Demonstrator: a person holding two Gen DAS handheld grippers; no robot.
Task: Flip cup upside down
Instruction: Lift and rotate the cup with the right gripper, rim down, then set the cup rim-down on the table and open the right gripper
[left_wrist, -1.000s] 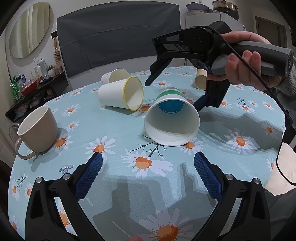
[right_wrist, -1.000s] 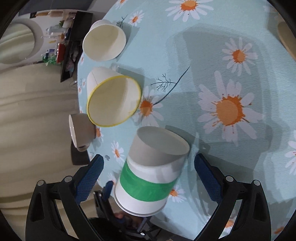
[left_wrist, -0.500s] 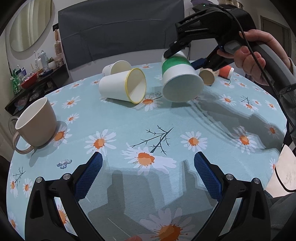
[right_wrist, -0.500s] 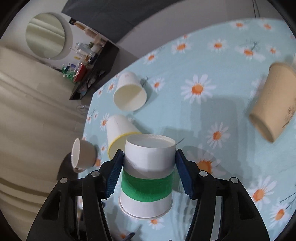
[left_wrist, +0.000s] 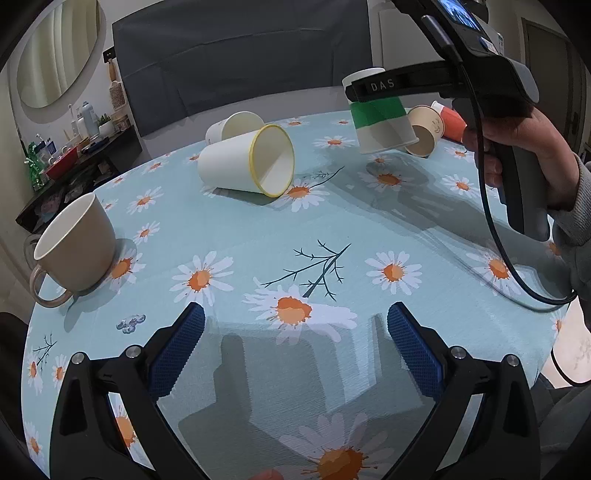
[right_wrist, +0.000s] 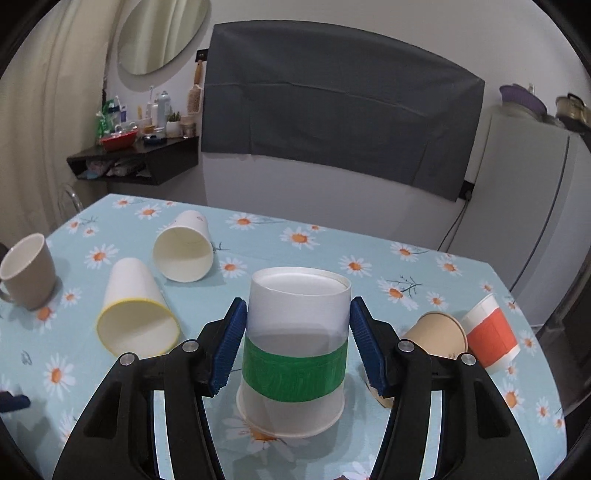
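Right gripper (right_wrist: 297, 345) is squeezed onto the green-banded paper cup (right_wrist: 295, 354), one blue pad on each side of it. The cup is upside down now: its closed bottom is on top and its open mouth points down. In the left wrist view the cup hangs in the air, tipped a little, and is not touching the flowered tablecloth (left_wrist: 258, 236) yet.

I think the turning part is nearly done. What is left is to bring the cup straight down until its whole rim sits flat on the cloth, and then let go. It should be made level first, or one edge may land first and the light cup could tip over.

Left gripper (left_wrist: 295, 347) is wide open and holds nothing. It waits low over the near side of the table, well apart from the green-banded cup.

Left of the green-banded cup lie a yellow-rimmed paper cup (right_wrist: 135, 315) and a plain white paper cup (right_wrist: 184, 251), both on their sides. Further left stands a beige mug (right_wrist: 27, 275). Right of the green-banded cup lie a brown paper cup (right_wrist: 437, 332) and an orange-banded cup (right_wrist: 489, 332).

The letters "DAS" (left_wrist: 382, 86) can be read on the right gripper's finger. The brown cup has a small mark I cannot read.
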